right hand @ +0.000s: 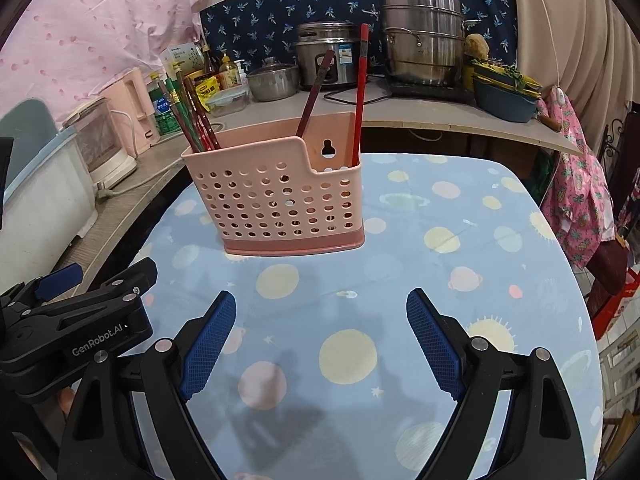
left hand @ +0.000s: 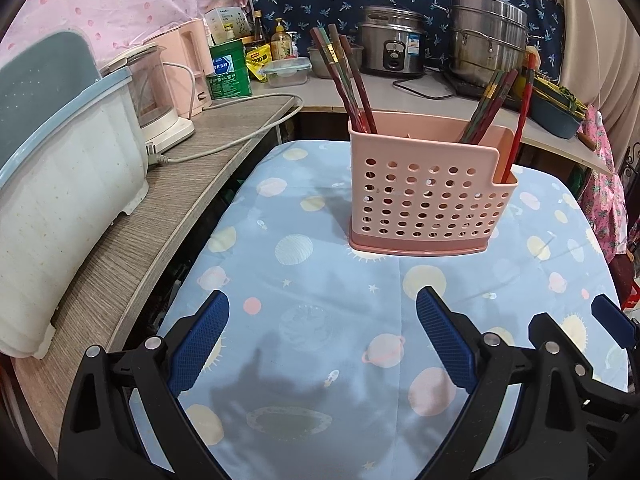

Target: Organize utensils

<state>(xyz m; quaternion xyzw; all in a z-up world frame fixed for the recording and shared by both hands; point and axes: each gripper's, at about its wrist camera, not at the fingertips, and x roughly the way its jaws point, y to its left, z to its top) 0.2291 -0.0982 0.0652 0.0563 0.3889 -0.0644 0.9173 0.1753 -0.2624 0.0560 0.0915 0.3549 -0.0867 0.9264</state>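
Observation:
A pink perforated utensil holder [left hand: 428,196] stands upright on the blue planet-print tablecloth [left hand: 320,340]; it also shows in the right wrist view [right hand: 276,200]. A bundle of chopsticks [left hand: 352,84] leans in its left end, and more chopsticks [left hand: 490,108] lean at its right end. A red chopstick [right hand: 360,92] stands in the low right compartment. My left gripper [left hand: 322,308] is open and empty, in front of the holder. My right gripper [right hand: 320,308] is open and empty, beside the left one, in front of the holder.
A white and blue dish bin [left hand: 60,200] and a blender [left hand: 160,100] sit on the wooden shelf at left. A rice cooker [left hand: 392,44], a steel steamer pot [left hand: 492,36] and bottles stand on the counter behind. The left gripper's body [right hand: 72,320] shows at lower left.

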